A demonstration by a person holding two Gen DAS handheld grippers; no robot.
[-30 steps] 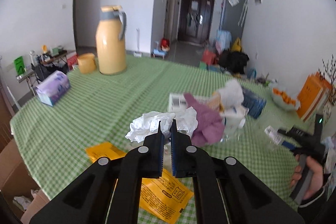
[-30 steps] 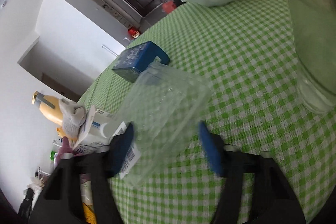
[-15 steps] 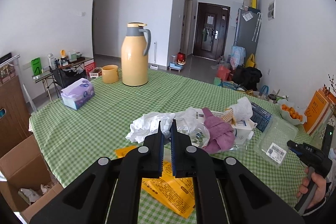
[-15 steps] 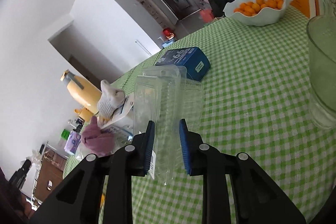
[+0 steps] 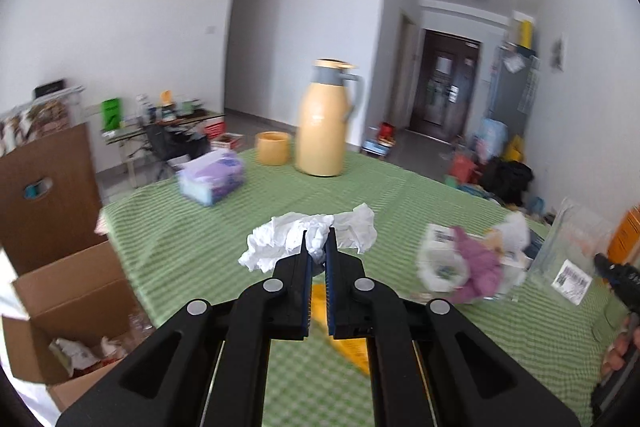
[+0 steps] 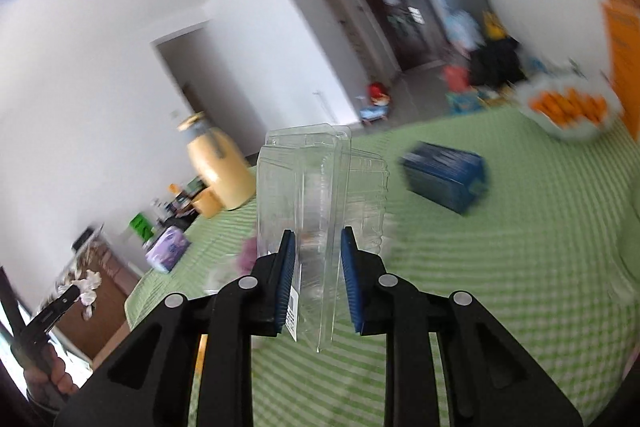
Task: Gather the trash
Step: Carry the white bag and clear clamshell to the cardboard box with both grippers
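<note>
My left gripper [image 5: 317,241] is shut on a crumpled white tissue [image 5: 280,243], held above the green checked table [image 5: 180,239]. In the right wrist view that gripper [image 6: 68,297] shows at the far left with the tissue [image 6: 89,286] at its tip. My right gripper [image 6: 318,241] is shut on a clear plastic clamshell container [image 6: 304,179], which stands upright off the table; it also appears at the left wrist view's right edge as the container [image 5: 572,251]. An open cardboard box [image 5: 72,307] with trash inside stands on the floor at lower left.
A trash pile with a purple cloth [image 5: 476,263] lies right of centre, and a yellow packet [image 5: 348,343] near the front. A yellow jug [image 5: 324,119], yellow cup [image 5: 273,147] and purple tissue box [image 5: 212,177] stand farther back. A blue box [image 6: 444,177] and bowl of oranges [image 6: 568,111] sit right.
My left gripper has carried the tissue off the pile and swung left, bringing the cardboard box into view. My right gripper has shut on the clear container, lifted it and rolled upright.
</note>
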